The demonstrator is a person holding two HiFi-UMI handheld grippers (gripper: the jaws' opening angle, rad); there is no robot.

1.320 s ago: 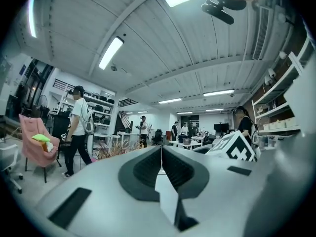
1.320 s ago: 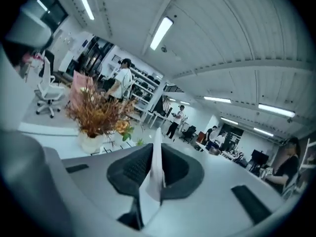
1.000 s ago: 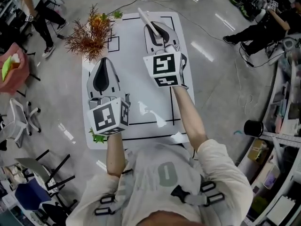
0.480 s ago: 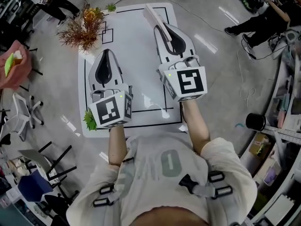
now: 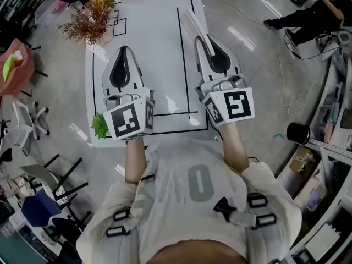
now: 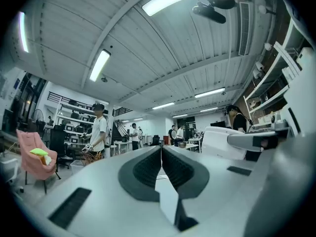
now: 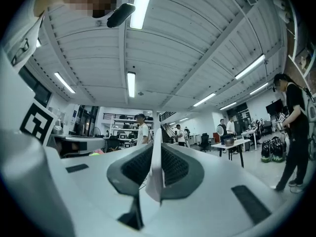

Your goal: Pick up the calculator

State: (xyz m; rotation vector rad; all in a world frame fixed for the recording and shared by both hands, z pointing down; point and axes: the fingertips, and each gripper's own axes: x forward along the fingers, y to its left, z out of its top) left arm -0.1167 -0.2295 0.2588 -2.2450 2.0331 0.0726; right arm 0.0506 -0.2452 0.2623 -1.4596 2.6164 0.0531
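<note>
My right gripper (image 5: 208, 39) is held up over the right part of the white mat (image 5: 159, 48) and is shut on the calculator (image 5: 192, 24), a thin white slab that sticks out past the fingertips. In the right gripper view the calculator (image 7: 156, 174) stands edge-on between the black pads, lifted off the mat. To the left, my left gripper (image 5: 122, 51) hovers over the mat's left part with its jaws together and nothing between them. The left gripper view shows the left gripper (image 6: 161, 153) shut and pointing level across the room.
A dried orange-brown plant (image 5: 88, 18) stands at the mat's far left corner and a green sprig (image 5: 99, 125) at its near left edge. A pink chair (image 5: 14, 70) is at the left, a black cup (image 5: 298, 132) at the right. A person (image 5: 300, 18) sits at the far right.
The right gripper has moved right and back toward the body with the white slab in it, and has rolled. The left gripper has drawn back a little.
</note>
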